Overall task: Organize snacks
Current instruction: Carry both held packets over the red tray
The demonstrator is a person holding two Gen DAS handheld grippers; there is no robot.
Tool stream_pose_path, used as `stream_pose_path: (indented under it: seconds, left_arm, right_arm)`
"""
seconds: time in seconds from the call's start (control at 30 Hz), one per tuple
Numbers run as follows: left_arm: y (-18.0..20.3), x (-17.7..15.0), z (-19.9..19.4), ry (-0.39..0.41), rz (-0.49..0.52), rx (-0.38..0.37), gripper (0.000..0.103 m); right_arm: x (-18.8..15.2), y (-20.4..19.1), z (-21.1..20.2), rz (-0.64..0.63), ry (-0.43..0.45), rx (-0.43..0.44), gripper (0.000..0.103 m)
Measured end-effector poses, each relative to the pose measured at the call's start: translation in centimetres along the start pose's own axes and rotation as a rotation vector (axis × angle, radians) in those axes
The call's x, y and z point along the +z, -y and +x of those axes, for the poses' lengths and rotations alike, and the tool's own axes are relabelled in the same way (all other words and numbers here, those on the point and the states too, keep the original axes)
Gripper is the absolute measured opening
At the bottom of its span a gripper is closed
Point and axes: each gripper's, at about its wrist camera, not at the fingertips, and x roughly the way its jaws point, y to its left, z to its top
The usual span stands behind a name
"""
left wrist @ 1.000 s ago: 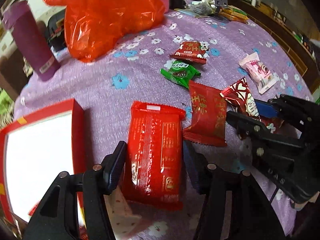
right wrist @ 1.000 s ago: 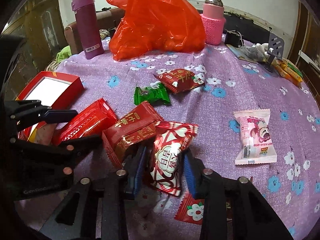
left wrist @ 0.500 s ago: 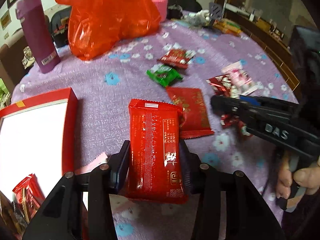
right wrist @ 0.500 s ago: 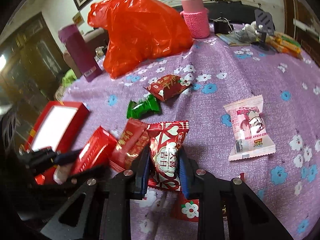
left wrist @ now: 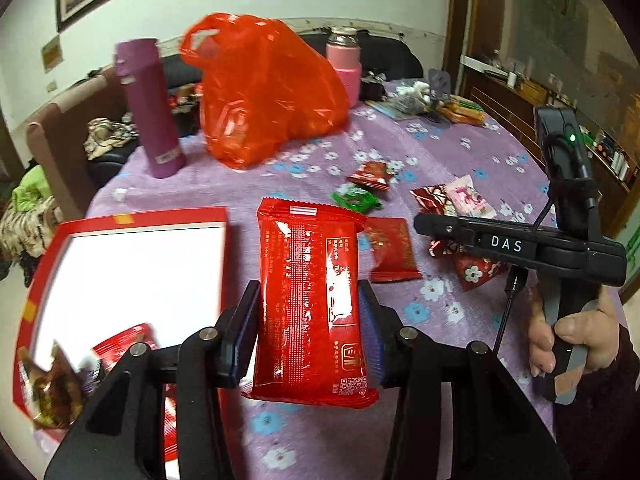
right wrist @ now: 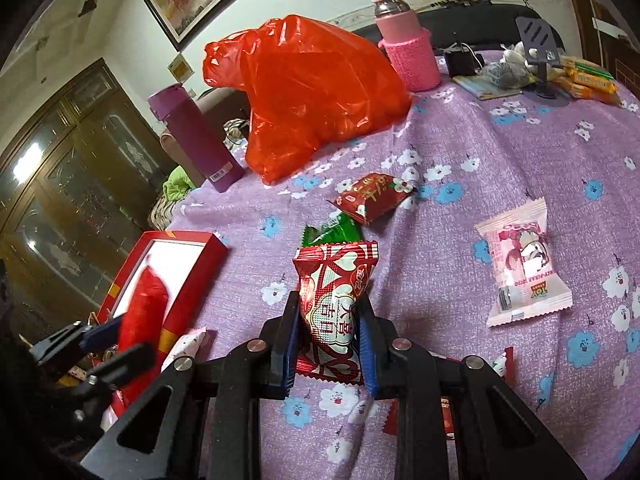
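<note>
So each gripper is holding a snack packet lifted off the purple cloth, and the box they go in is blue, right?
Not quite: the box is red with a white inside, as the left wrist view shows. The rest holds: the left gripper grips a red packet and the right gripper grips a heart-patterned packet, both above the cloth.

"DAS" in white letters on the side of the right gripper point(left wrist: 507, 243), right of frame in the left wrist view. "TOY" printed on the pink snack packet point(right wrist: 522, 269), right side of the right wrist view. Large red packet point(left wrist: 312, 304) carries a QR code at its lower edge; its small print is unreadable. Heart-pattern packet point(right wrist: 335, 304) has Chinese characters, not legible enough to transcribe.
</note>
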Motion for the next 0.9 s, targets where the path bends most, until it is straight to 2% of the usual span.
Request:
stream_pose_path:
  seconds: [0.33, 0.57, 0.9]
  left_arm:
    - [-3.1, -0.5, -1.2, 0.053, -0.066, 0.112, 0.044]
    - [-5.1, -0.9, -2.0, 0.079, -0.079, 0.18, 0.044]
    - [-7.4, -1.7, -2.5, 0.087, -0.12, 0.206, 0.044]
  right_arm:
    - [-0.3, -1.4, -0.4, -0.055, 0.058, 0.004, 0.026]
    - [-0.6, -3.3, 0.0, -0.097, 0.042, 0.012, 0.026]
    - [-0.4, -9.2, 1.2, -0.169, 0.025, 0.074, 0.025]
